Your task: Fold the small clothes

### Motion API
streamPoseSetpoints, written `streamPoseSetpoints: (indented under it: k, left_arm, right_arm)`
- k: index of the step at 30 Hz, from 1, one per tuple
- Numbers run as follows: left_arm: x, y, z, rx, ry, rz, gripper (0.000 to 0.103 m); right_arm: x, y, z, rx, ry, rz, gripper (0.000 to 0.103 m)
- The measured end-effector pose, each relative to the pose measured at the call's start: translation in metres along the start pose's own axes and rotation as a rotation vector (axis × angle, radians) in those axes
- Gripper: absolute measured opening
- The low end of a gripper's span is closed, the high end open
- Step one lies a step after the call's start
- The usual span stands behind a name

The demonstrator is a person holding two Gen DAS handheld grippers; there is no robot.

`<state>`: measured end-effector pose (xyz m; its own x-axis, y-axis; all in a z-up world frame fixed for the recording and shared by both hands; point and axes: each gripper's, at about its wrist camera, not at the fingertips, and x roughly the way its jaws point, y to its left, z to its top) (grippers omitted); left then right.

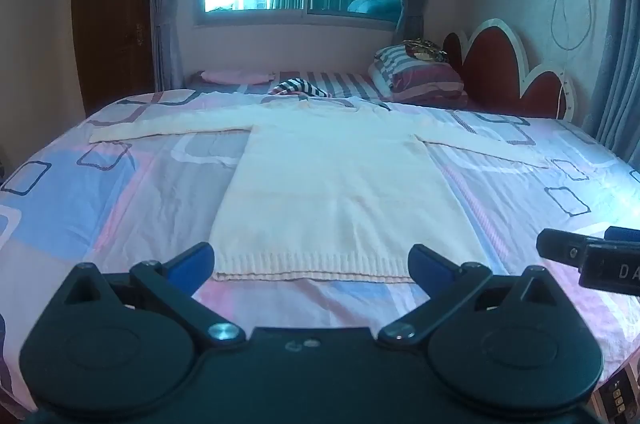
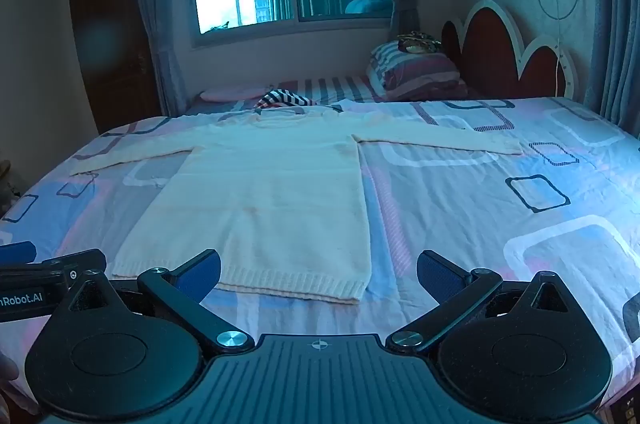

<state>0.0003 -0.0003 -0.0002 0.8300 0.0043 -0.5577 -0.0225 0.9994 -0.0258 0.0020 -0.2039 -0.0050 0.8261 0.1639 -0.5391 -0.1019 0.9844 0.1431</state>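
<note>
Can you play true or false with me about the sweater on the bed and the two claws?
1. The cream sweater lies spread flat on the bed. True.
2. Both sleeves are folded over the sweater's middle. False: both sleeves stretch out to the sides.
3. The left claw is open. True.
4. The right claw is pinching the sweater's hem. False: it is open and holds nothing.
5. A striped pillow sits near the red headboard. True.
</note>
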Motion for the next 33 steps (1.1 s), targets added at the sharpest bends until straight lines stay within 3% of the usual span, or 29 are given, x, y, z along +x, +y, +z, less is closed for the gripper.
streamPoseSetpoints:
  k: [33]
  left_arm:
    - [0.007, -0.004, -0.004, 0.008, 0.018, 0.028, 0.103]
  right_arm:
    - [0.0, -0.003, -0.001, -0.002, 0.003, 0.004, 0.103]
